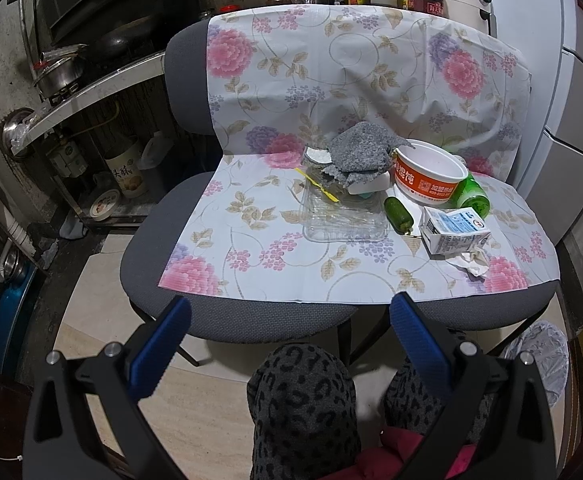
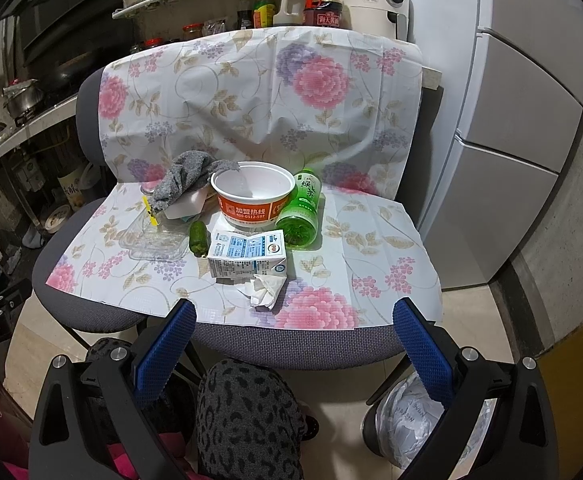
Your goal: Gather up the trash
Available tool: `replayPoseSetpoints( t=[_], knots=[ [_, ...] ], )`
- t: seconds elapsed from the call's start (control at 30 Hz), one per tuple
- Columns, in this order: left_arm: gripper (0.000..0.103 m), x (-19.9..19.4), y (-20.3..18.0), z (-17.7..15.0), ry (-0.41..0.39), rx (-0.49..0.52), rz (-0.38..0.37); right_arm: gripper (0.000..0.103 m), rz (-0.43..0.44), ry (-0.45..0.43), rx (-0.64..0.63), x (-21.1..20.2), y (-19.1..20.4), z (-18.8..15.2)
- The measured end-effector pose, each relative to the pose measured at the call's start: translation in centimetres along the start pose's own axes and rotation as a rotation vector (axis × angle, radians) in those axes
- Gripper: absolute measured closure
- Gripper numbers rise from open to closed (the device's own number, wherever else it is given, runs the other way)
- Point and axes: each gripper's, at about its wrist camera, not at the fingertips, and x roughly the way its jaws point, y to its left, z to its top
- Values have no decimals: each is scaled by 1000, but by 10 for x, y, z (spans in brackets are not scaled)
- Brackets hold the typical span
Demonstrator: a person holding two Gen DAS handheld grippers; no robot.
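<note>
Right now both my tongs hang over the floor in front of the chair, short of its seat edge and touching nothing. My left tongs [image 1: 290, 316] are spread wide with nothing between the blue pads, and my right tongs [image 2: 295, 322] are spread just as wide and bare.

All the trash sits on the flowered cloth [image 2: 371, 240] draped over the grey chair [image 2: 291, 344]. Nearest me lies a crumpled tissue [image 2: 265, 290], touching the front of a flattened milk carton [image 2: 247, 256]. Behind the carton stands an orange paper bowl [image 2: 253, 200], upright and open. A green tea bottle [image 2: 301, 212] lies on its side just right of the bowl, its base toward me. Left of the carton is a small green cucumber piece [image 2: 197, 238], and left of that a clear plastic tray [image 2: 153, 240] with a yellow strip [image 2: 149, 210] at its far edge. A grey rag [image 2: 185, 184] is heaped behind the tray, partly over a white block [image 2: 187, 204].

A lined trash bin [image 2: 407, 420] stands on the floor under the chair's right front corner, beside my right tongs. My knees in leopard-print trousers [image 2: 247, 412] show between the fingers.
</note>
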Motion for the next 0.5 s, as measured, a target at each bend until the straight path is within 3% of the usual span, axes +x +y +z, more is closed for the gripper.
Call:
replayPoseSetpoints(
  t=[0.5],
  knots=[
    [6,2,8,1,8,-7,2,6,8,12,-5,6,5,-1]
  ],
)
